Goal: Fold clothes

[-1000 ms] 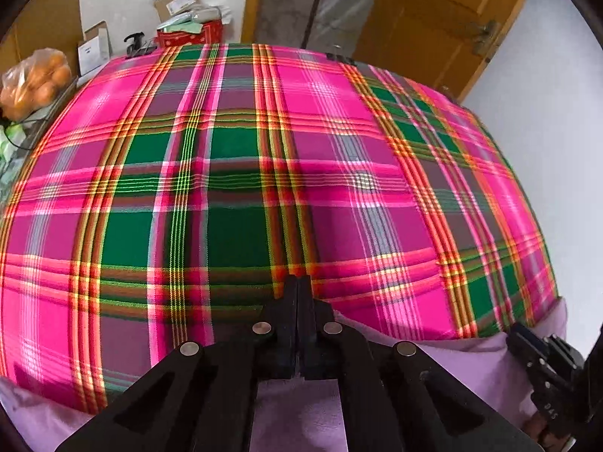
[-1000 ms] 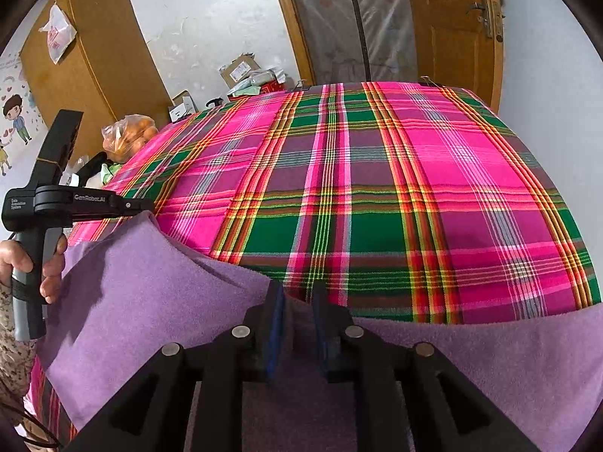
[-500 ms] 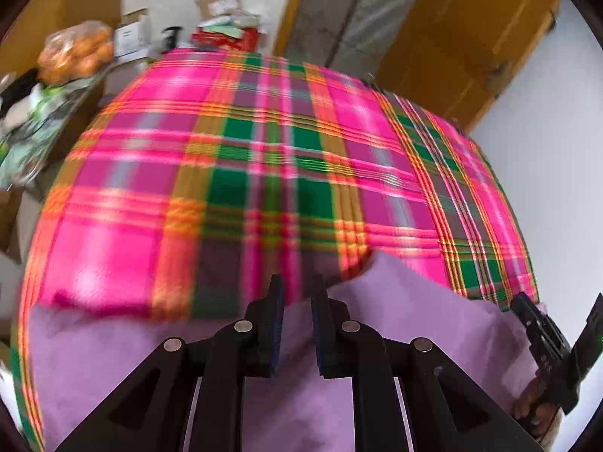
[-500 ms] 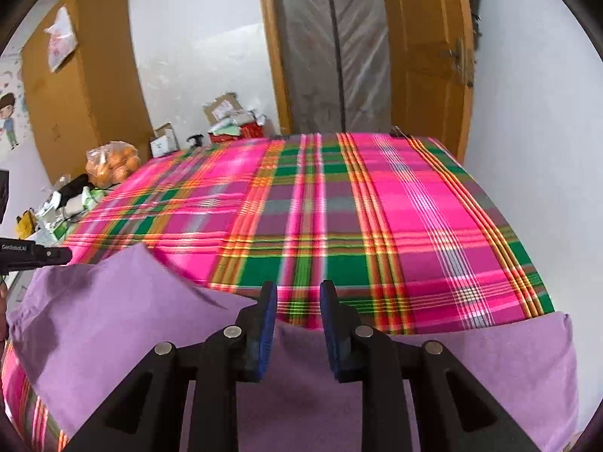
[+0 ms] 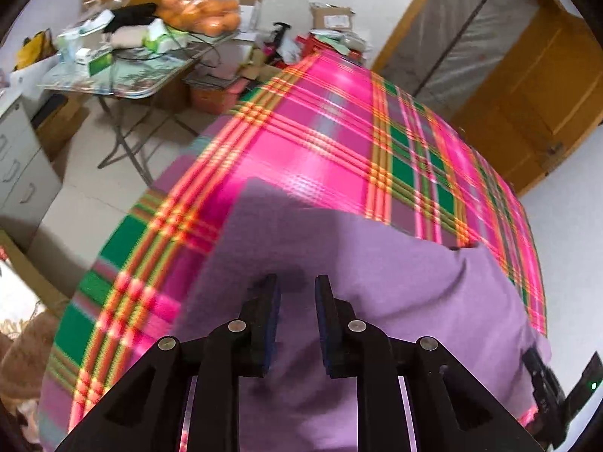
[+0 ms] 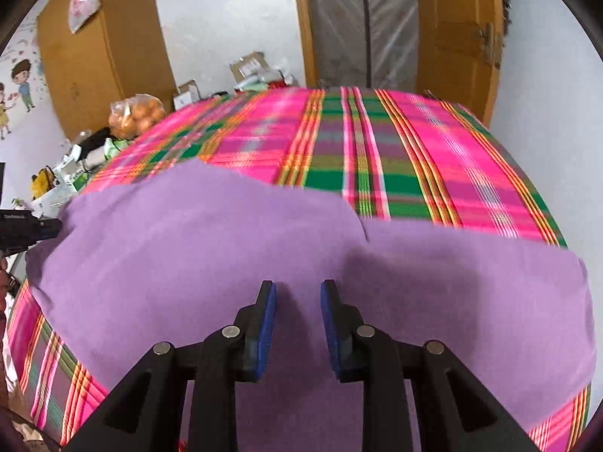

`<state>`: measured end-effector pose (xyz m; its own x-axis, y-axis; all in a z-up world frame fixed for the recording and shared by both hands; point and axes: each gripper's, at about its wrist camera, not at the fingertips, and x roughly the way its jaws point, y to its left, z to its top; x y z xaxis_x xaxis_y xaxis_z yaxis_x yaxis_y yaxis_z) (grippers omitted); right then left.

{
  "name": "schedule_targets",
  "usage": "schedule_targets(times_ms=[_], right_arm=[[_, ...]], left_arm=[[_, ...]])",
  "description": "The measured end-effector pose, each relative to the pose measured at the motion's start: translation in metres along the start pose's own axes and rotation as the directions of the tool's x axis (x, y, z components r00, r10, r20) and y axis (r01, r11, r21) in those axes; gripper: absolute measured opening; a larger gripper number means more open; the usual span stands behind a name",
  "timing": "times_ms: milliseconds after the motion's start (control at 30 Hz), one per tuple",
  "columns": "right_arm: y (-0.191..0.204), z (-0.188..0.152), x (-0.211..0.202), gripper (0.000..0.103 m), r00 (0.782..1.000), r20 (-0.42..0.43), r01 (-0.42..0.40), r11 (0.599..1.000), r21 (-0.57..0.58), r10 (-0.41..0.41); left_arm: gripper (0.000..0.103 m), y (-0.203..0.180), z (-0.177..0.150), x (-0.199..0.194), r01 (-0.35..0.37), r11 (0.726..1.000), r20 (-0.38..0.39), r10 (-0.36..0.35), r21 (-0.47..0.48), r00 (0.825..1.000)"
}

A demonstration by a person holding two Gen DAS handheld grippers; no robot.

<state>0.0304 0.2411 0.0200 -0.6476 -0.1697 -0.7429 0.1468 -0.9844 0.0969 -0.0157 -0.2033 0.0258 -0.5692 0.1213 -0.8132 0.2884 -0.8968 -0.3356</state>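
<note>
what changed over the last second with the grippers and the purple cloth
The left gripper was shut a second ago with the purple garment below it; its jaws have just been opening and nothing is between them. It swung left, so the side table shows. The right gripper opened a little further over the cloth, empty. The garment stays on the plaid bedspread.

The purple garment runs off the bottom edge in both views, its near hem hidden behind the gripper frames. Motion blur smears the plaid bedspread. The right gripper is cut off at the left view's corner.
</note>
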Motion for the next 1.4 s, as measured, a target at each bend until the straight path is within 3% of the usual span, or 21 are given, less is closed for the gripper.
schedule_targets(times_ms=[200, 400, 500, 600, 733, 833, 967, 1100, 1233, 1400], right_arm=[[0.009, -0.008, -0.002, 0.03, 1.0, -0.014, 0.015, 1.0, -0.01, -0.015], [0.033, -0.004, 0.001, 0.03, 0.998, -0.013, -0.057, 0.998, -0.032, 0.057], [0.058, 0.006, 0.006, 0.03, 0.996, -0.014, -0.089, 0.994, -0.069, 0.088], [0.091, 0.021, 0.01, 0.03, 0.988, 0.0, -0.152, 0.981, -0.118, 0.153], [0.137, 0.047, 0.023, 0.029, 0.965, -0.002, -0.259, 0.947, -0.189, 0.264], [0.169, 0.064, 0.038, 0.03, 0.956, -0.023, -0.288, 0.925, -0.249, 0.291], [0.214, 0.085, 0.073, 0.031, 0.927, -0.13, -0.376, 0.866, -0.331, 0.353], [0.248, 0.096, 0.099, 0.032, 0.909, -0.188, -0.417, 0.822, -0.387, 0.373], [0.272, 0.1, 0.116, 0.035, 0.888, -0.25, -0.459, 0.781, -0.425, 0.386], [0.292, 0.101, 0.136, 0.038, 0.899, -0.277, -0.435, 0.774, -0.46, 0.34]], left_arm=[[0.019, 0.018, -0.001, -0.011, 0.008, 1.0, 0.018, -0.008, -0.023, 1.0], [0.019, 0.022, 0.005, -0.019, -0.047, 0.999, 0.05, 0.048, -0.023, 0.998], [0.019, 0.03, 0.013, -0.021, -0.003, 0.998, 0.031, 0.005, -0.064, 1.0], [0.019, 0.021, 0.019, -0.024, -0.001, 1.0, 0.046, 0.002, -0.021, 0.999], [0.019, 0.01, 0.025, -0.021, -0.009, 0.999, 0.046, 0.007, 0.042, 0.999], [0.019, 0.017, 0.028, -0.018, -0.027, 0.999, 0.039, 0.026, 0.036, 0.999], [0.021, 0.035, 0.028, -0.017, -0.036, 0.999, 0.023, 0.036, 0.002, 0.999], [0.023, 0.058, 0.023, -0.017, 0.011, 0.998, -0.01, -0.012, -0.063, 1.0], [0.024, 0.07, 0.014, -0.02, 0.013, 0.997, -0.005, -0.013, -0.077, 1.0], [0.025, 0.077, 0.001, -0.023, 0.062, 0.992, -0.008, -0.063, -0.113, 0.998]])
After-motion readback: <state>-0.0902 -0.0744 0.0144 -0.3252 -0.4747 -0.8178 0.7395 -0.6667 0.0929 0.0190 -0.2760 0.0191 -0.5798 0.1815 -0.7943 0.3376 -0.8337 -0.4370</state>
